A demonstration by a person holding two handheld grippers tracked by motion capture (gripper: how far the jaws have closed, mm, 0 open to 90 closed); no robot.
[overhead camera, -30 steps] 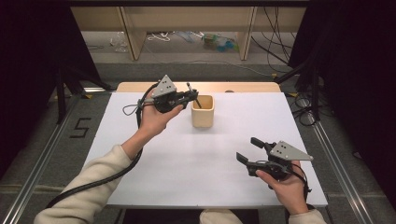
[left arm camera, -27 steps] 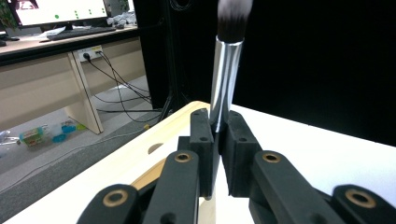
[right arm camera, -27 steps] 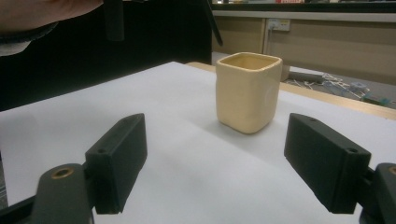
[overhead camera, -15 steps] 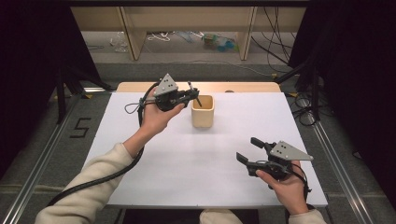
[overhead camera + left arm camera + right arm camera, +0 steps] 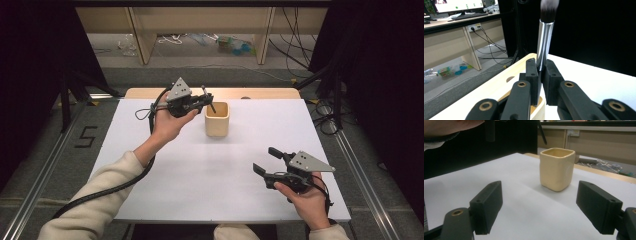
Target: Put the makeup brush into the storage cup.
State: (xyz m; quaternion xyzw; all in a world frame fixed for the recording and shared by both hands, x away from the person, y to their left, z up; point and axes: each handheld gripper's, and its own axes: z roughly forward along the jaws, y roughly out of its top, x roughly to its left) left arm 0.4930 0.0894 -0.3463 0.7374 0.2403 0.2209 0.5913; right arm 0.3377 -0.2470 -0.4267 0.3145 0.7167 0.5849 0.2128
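High view: left hand-held gripper (image 5: 204, 100) clenched on a makeup brush (image 5: 208, 99), held above the counter (image 5: 150, 165) just beside and slightly over the near-left rim of the cream square cup (image 5: 217, 119). Brush tilted, lower end pointing toward the cup mouth, not visibly inside it. Judged as mid-task: brush picked up and carried to the cup, dropping it in not yet done. Right hand-held gripper (image 5: 266, 161) released, jaws wide, nothing between them, parked near the front right of the counter, well apart from the cup. Nothing on the white surface between brush and cup. Beyond the far edge, wooden table legs, loose cables and scattered litter on the floor.

Left gripper view: brush (image 5: 544, 37) upright between the two black jaws, silver ferrule pinched, dark bristles with pale tips at the top. Cup rim (image 5: 537, 110) just below the jaws. Wooden counter edge and a desk with a monitor farther off.

Right gripper view: jaws spread apart, empty. Cup (image 5: 557, 168) standing upright ahead on the counter, mouth open and unobstructed. Dark brush handle (image 5: 542, 132) hanging above its near-left corner. No obstacle seen; likely only risk, clipping the rim on lowering.
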